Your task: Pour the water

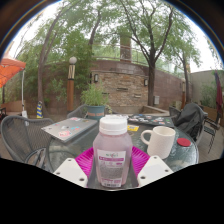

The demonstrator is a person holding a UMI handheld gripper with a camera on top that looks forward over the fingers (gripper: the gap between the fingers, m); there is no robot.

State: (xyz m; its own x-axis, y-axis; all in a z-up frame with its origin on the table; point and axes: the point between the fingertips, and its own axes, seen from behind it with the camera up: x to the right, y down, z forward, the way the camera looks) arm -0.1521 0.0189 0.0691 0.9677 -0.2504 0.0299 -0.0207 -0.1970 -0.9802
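Two fingers of the gripper [112, 172] pressed the white bottle [112, 152] between pink pads; beyond it, a white mug [159, 141] stood on the table [70, 130].

One wide-angle camera rode on the gripper [112, 172], low and level, facing forward along its jaws across the glass-topped patio desk [70, 128] toward a stone wall [125, 90] and trees; no second view existed.
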